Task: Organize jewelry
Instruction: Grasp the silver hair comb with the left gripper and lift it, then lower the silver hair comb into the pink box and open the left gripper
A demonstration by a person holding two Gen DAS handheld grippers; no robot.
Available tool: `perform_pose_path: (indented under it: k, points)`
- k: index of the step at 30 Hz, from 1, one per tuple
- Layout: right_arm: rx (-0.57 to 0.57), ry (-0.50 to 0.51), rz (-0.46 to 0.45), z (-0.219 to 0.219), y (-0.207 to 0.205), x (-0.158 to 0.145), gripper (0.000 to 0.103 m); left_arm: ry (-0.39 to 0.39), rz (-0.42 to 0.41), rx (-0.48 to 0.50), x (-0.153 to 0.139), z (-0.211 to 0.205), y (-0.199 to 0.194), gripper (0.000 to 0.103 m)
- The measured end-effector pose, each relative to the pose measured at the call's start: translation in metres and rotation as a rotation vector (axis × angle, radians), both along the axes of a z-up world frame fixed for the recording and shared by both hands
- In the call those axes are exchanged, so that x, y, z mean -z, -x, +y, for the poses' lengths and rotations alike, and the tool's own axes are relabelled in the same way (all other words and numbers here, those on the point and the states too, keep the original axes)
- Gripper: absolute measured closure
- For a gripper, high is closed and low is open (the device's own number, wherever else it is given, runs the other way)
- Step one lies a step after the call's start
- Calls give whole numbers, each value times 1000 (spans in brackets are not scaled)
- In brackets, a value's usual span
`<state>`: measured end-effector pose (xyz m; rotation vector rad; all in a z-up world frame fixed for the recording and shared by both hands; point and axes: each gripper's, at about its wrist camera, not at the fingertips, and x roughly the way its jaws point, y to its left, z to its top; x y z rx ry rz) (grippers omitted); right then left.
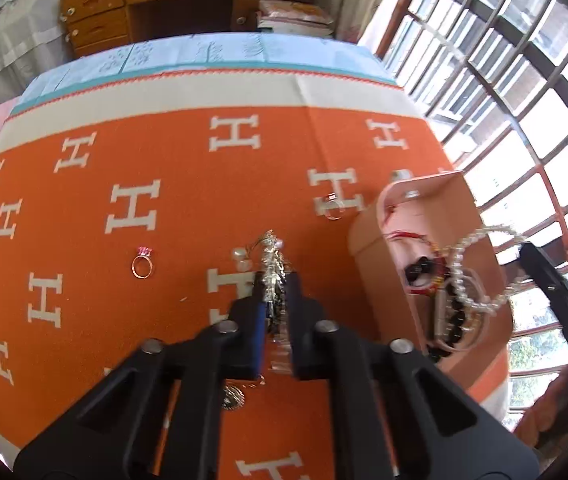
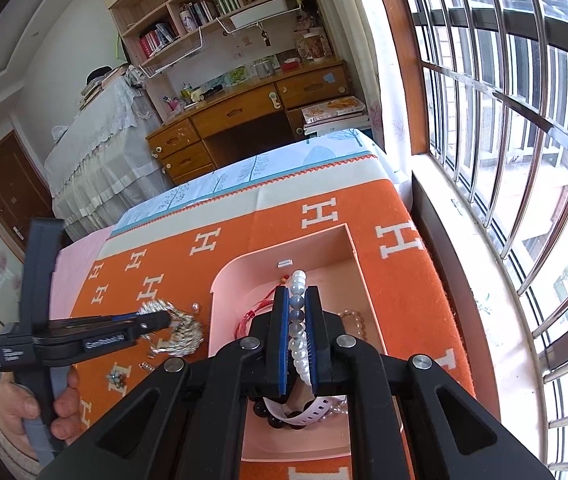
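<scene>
My left gripper (image 1: 275, 280) is shut on a silver chain necklace (image 1: 271, 256) and holds it just above the orange blanket; it also shows in the right wrist view (image 2: 163, 318) with the silver necklace (image 2: 183, 332) bunched at its tip. My right gripper (image 2: 298, 296) is shut on a pearl bead bracelet (image 2: 298, 284) over the open pink jewelry box (image 2: 348, 240). In the left wrist view the pearl bracelet (image 1: 460, 256) hangs above the box (image 1: 372, 248), which holds red cord, dark beads and a white strap.
On the blanket (image 1: 187, 152) lie a gold ring with a pink stone (image 1: 142, 266), a clear ring (image 1: 334, 210), pearl earrings (image 1: 239, 258) and a round silver piece (image 1: 232, 398). A barred window (image 2: 504, 120) runs along the right. A wooden desk (image 2: 243, 116) stands beyond the bed.
</scene>
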<state>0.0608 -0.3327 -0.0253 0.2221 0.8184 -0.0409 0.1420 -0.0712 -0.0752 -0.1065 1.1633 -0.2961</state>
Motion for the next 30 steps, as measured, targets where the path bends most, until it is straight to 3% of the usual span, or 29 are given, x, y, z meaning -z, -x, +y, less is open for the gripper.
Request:
perform_pose_path:
  k: [10, 17, 25, 28, 30]
  points:
    - [-5, 6, -32, 4, 7, -6, 96, -8, -131, 64, -54, -20, 9, 100]
    - [-22, -60, -82, 2, 12, -13, 96, 30, -215, 143, -95, -54, 13, 100]
    - [-16, -116, -172, -3, 16, -20, 96, 32, -216, 221, -93, -98, 7, 100]
    - [10, -96, -174, -7, 12, -13, 91, 23, -189, 240, -80, -109, 3, 100]
    - [23, -82, -182, -9, 11, -10, 69, 23, -168, 261, -71, -115, -1, 100]
